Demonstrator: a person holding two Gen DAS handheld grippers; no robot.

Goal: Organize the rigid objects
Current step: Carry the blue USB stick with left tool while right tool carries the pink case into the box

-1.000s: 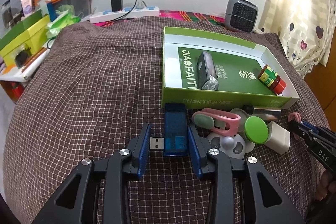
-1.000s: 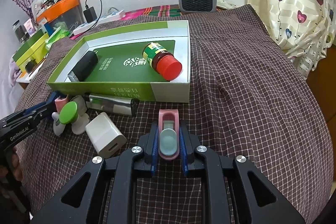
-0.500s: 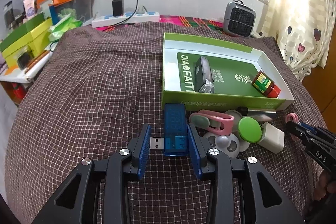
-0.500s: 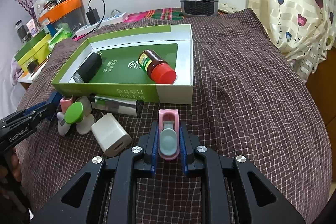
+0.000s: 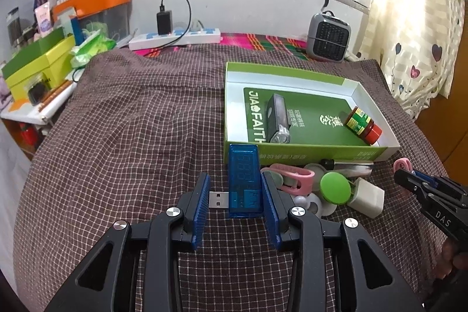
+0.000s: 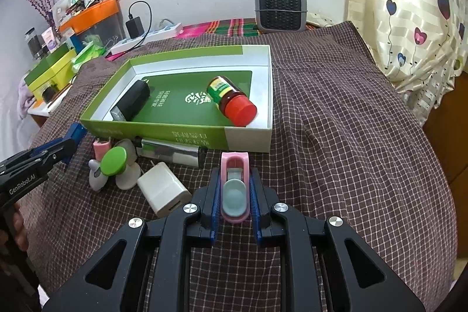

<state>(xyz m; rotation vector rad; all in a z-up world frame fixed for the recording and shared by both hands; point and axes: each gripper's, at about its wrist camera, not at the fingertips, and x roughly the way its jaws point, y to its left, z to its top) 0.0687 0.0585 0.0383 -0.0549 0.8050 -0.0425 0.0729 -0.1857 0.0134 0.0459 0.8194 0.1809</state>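
Observation:
My left gripper (image 5: 235,196) is shut on a blue USB meter (image 5: 244,180), held above the checked cloth just in front of the green box (image 5: 307,149). My right gripper (image 6: 234,193) is shut on a pink clip (image 6: 234,186), held above the cloth in front of the box's near right corner (image 6: 248,138). The box holds a black flashlight (image 6: 133,103) and a red-capped bottle (image 6: 231,101). In front of the box lie another pink clip (image 5: 292,177), a green-lidded item (image 5: 335,189), a white charger (image 6: 162,187) and a silver tube (image 6: 172,152).
A grey heater (image 6: 280,8) stands at the back. A power strip with a plugged adapter (image 5: 175,37) lies by the wall. Boxes and an orange-lidded bin (image 5: 93,8) crowd the back left. A curtain (image 6: 409,19) hangs at the right.
Both grippers have risen with their objects still held; the box and loose items look further below and away than a second ago.

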